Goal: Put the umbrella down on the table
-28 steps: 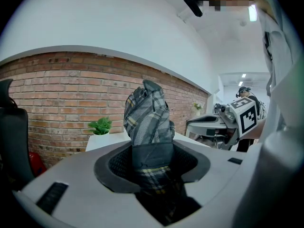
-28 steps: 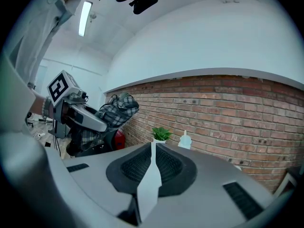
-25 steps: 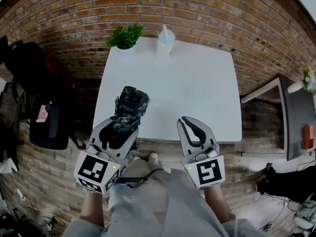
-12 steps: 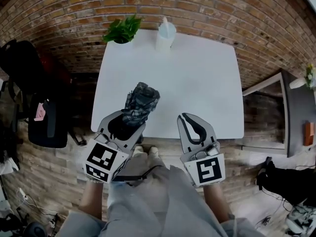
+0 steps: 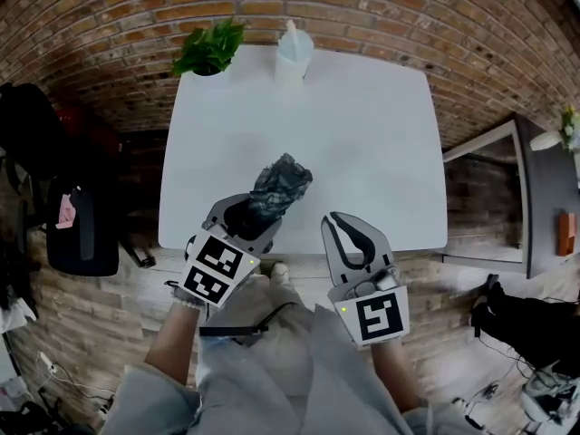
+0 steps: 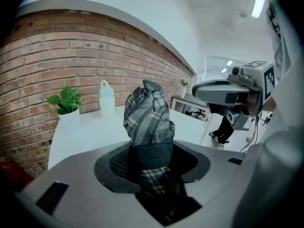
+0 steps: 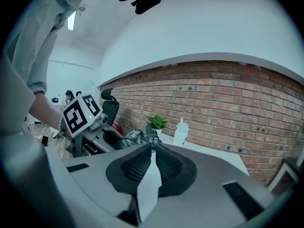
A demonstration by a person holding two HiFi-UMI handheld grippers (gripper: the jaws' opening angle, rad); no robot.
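Observation:
A folded dark plaid umbrella (image 5: 283, 185) sticks out of my left gripper (image 5: 250, 216), whose jaws are shut on its lower end. It hangs over the near left part of the white table (image 5: 362, 134); I cannot tell whether it touches the top. In the left gripper view the umbrella (image 6: 147, 118) rises from between the pads (image 6: 114, 163) and hides the gap. My right gripper (image 5: 338, 223) waits at the table's near edge, to the right of the umbrella, shut with nothing in it. Its camera shows the umbrella (image 7: 135, 137) to the left, beyond its own closed tips (image 7: 153, 148).
A potted plant (image 5: 207, 48) and a translucent bottle (image 5: 292, 51) stand at the table's far edge by the brick wall. A black chair (image 5: 77, 234) is left of the table, a dark side table (image 5: 544, 198) to the right. My legs are below the near edge.
My left gripper has sunk and moved forward with the umbrella, from in front of the table's edge to over its near part. The right gripper has hardly shifted.

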